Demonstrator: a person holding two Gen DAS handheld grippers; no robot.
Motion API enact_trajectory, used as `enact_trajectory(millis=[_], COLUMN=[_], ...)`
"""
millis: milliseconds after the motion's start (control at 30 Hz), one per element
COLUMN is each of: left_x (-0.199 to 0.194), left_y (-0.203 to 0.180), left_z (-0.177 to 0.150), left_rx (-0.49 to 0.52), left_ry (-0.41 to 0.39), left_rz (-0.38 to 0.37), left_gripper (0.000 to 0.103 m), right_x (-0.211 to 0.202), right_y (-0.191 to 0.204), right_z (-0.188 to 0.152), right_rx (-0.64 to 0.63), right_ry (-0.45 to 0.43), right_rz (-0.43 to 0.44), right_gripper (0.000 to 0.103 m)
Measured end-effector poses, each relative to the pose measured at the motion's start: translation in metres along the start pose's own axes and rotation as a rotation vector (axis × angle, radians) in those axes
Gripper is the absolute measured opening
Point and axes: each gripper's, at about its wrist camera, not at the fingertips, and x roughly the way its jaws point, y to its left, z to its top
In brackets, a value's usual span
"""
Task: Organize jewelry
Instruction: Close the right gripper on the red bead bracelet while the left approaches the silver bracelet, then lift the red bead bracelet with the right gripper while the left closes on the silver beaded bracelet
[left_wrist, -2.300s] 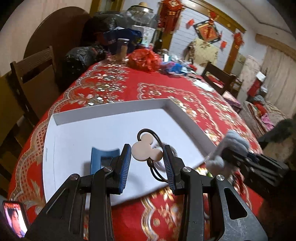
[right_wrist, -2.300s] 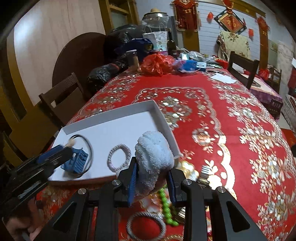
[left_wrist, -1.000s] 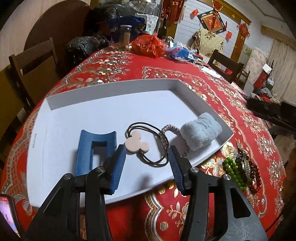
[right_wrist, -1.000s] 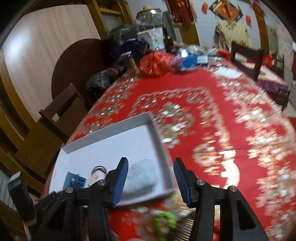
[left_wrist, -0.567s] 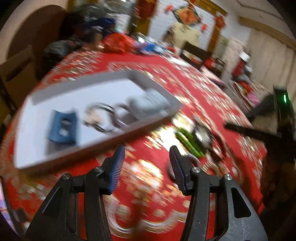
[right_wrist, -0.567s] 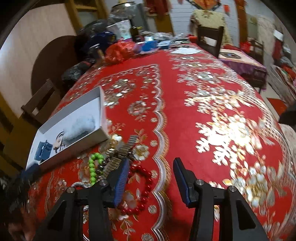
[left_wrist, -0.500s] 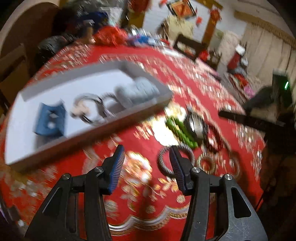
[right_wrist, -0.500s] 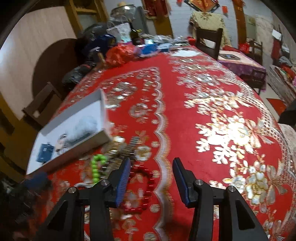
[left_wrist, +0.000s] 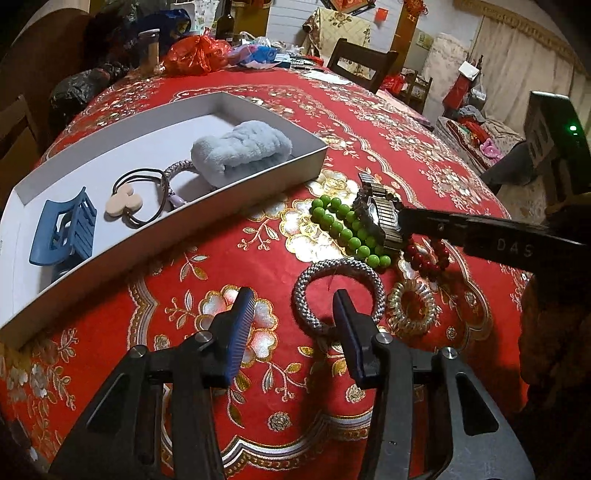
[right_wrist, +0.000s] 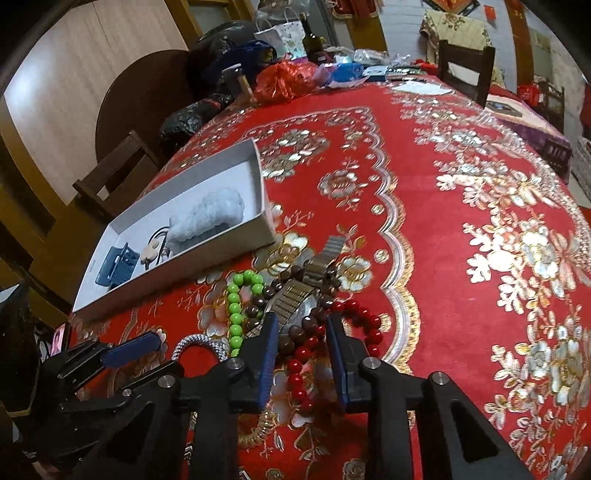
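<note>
A white tray (left_wrist: 258, 173) (right_wrist: 221, 254) on the red tablecloth holds a blue hair claw (left_wrist: 64, 230), a mouse-shaped hair tie (left_wrist: 123, 205), a braided band and a fluffy pale-blue scrunchie (left_wrist: 242, 149). Beside it lie a green bead bracelet (left_wrist: 345, 230), a metal watch (left_wrist: 382, 218), a red bead bracelet (right_wrist: 328, 347), a silver braided band (left_wrist: 338, 291) and a gold coil tie (left_wrist: 412, 306). My left gripper (left_wrist: 293, 323) is open over the silver band's left side. My right gripper (right_wrist: 301, 349) is open around brown and red beads by the watch (right_wrist: 295, 299).
Bags, a bottle (right_wrist: 312, 40) and clutter sit at the table's far end. Wooden chairs (right_wrist: 465, 66) stand around it. A phone (right_wrist: 61, 338) lies near the front left table edge.
Both grippers left the tray, where the right one dropped the fluffy scrunchie, and swung right and down to the loose jewelry pile. Both are open and empty.
</note>
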Motion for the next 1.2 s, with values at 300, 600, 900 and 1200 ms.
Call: enact_trajectory(millis=[300, 600, 900, 1200], left_x=[0.0, -0.002, 0.0, 0.01], left_y=[0.004, 0.006, 0.003, -0.01], left_z=[-0.001, -0.003, -0.001, 0.007], left_rx=[-0.012, -0.016, 0.018, 0.089], left_ry=[-0.017, -0.019, -0.012, 0.009], left_rz=[-0.023, -0.032, -0.037, -0.024], left_gripper=[0.042, 0.042, 0.042, 0.025], right_x=[-0.012, -0.056, -0.088, -0.117], right_y=[0.005, -0.005, -0.01, -0.015], right_z=[0.002, 0.01, 0.009, 0.007], right_rx=[-0.019, 0.054, 0.112, 0.151], right_ry=[-0.053, -0.207, -0.326, -0.451], right_rz=[0.01, 0.077, 0.151, 0.214], right_gripper=[0.008, 0.008, 0.008, 0.008])
